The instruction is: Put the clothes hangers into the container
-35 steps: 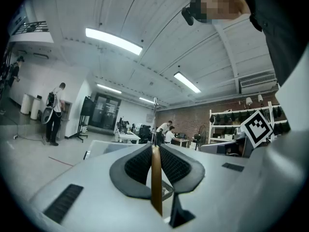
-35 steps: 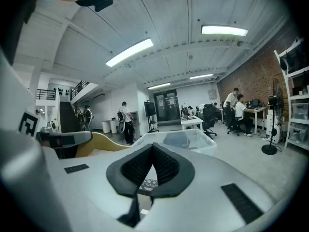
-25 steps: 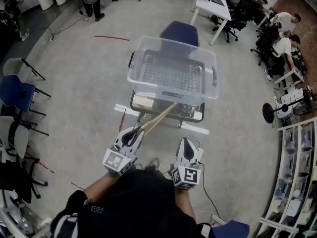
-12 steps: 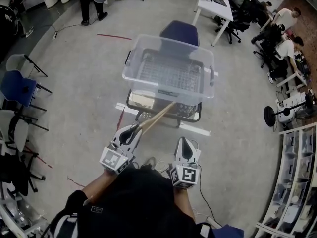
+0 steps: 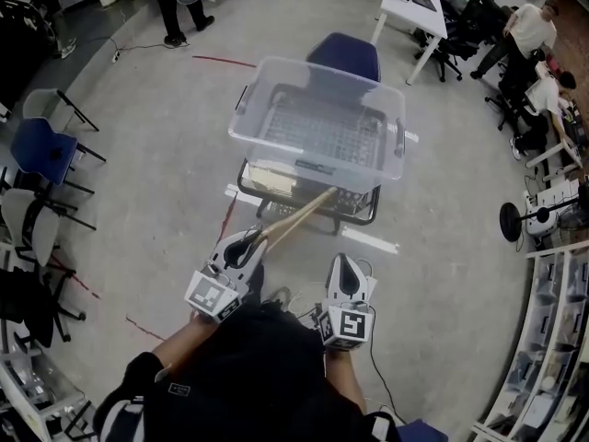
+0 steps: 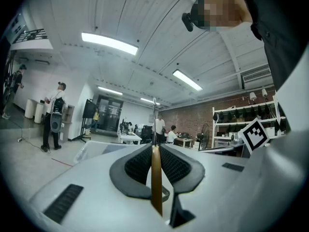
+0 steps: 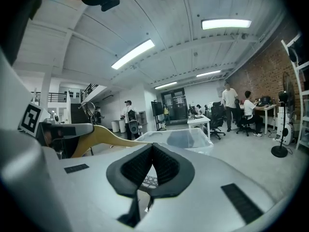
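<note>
A wooden clothes hanger [image 5: 296,217] sticks out from my left gripper [image 5: 250,242], which is shut on its near end; its far end points at the clear plastic container [image 5: 276,145] ahead. In the left gripper view the hanger [image 6: 156,178] shows edge-on, clamped in my left gripper [image 6: 155,151], its metal hook [image 6: 154,104] rising beyond. My right gripper [image 5: 342,263] hangs beside the left one, shut and empty. The right gripper view shows my right gripper [image 7: 152,148] closed, the hanger [image 7: 104,135] at the left and the container [image 7: 179,139] ahead.
The container rests on a black wire cart [image 5: 267,196] with a blue chair [image 5: 345,55] behind it. Folding chairs [image 5: 41,150] line the left side. A white desk [image 5: 414,3] and seated people [image 5: 534,35] are at the back right, shelving [image 5: 552,339] at the right.
The head view has drifted a little, so the container and cart sit slightly higher in the picture. Both grippers keep their pose, the left one still clamped on the hanger.
</note>
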A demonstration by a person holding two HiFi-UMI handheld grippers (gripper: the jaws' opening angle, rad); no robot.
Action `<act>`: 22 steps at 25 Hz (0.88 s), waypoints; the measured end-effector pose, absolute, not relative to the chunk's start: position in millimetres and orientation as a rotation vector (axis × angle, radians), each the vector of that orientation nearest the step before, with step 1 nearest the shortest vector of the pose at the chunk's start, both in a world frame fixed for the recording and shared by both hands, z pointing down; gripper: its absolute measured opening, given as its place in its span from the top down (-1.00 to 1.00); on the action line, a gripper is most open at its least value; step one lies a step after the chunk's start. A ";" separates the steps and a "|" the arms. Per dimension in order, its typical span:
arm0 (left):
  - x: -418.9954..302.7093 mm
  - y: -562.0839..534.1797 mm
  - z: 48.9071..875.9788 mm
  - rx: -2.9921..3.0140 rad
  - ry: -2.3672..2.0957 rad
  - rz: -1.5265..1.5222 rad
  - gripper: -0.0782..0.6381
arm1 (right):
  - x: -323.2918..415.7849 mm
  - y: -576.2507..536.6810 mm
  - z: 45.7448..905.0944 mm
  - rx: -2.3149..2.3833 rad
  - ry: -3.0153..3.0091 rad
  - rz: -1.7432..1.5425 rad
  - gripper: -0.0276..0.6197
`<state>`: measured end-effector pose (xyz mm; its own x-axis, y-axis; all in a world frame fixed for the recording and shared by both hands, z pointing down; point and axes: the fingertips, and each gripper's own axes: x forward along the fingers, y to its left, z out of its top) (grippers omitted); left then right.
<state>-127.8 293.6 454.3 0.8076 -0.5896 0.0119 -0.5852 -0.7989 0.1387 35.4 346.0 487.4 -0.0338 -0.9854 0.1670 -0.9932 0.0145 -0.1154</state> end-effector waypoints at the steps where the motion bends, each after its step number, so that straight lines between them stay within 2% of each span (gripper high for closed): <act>1: -125.7 292.3 455.9 2.855 -0.937 -0.045 0.58 | 38.2 345.9 493.1 2.155 -2.218 0.312 0.87; 22: -71.1 202.0 450.3 2.863 -0.850 -0.051 0.58 | 89.0 246.1 506.4 2.130 -2.207 0.335 0.87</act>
<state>-71.1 202.0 450.3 0.8384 -0.5449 0.0115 -0.5396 -0.8271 0.1573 89.0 246.1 506.4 -0.0459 -0.9807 0.1900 -0.9929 0.0239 -0.1164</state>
